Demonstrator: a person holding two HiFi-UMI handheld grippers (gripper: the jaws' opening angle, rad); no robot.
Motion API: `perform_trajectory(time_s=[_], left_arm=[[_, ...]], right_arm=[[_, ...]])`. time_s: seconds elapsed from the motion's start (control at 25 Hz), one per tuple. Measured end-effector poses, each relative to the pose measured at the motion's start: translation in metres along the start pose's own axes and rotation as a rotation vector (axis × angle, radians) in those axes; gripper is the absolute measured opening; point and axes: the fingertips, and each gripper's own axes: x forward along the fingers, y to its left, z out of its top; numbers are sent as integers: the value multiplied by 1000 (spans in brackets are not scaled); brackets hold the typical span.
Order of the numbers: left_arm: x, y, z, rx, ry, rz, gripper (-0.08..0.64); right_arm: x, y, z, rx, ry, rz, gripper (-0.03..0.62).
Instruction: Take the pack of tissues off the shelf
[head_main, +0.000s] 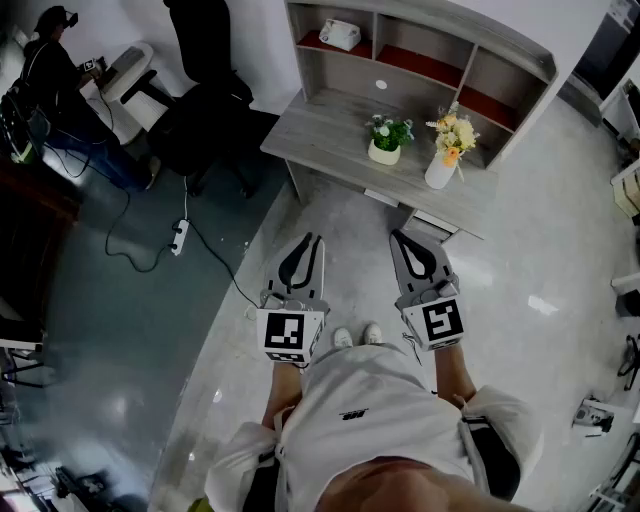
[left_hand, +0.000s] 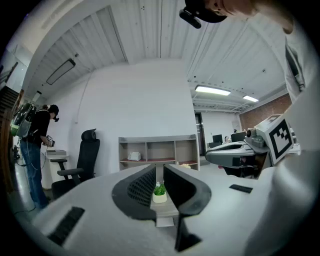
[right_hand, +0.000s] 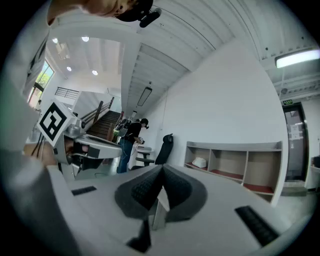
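Right now the reach has not begun. The tissues sit in the top left box of the shelf, well apart from both grippers. The left gripper has its jaws a little apart. The right gripper is pressed together and holds nothing. The next move is probably to step closer, reach up and open wide.

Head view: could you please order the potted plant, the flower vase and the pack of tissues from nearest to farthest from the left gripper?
From the left gripper:
1. the potted plant, on the desk, ahead and slightly right.
2. the flower vase, on the desk, further right.
3. the pack of tissues, in the shelf's left compartment, at the back.
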Motion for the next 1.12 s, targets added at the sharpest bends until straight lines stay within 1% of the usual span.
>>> perform_trajectory(time_s=[0.32,0.72,0.96,1.12], left_arm=[[1,10,4,-3,-20,-13,32],[9,30,0,8,-35,-66,32],[24,41,-1,2,-31,-82,32],[38,50,-2,-3,-23,-77,32]], right_arm=[[9,4,-2,14,5,-36,25],[29,13,-3,-3,6,-81,25],[44,11,-7,-4,25,-80,25],[59,3,-7,-4,26,-77,25]])
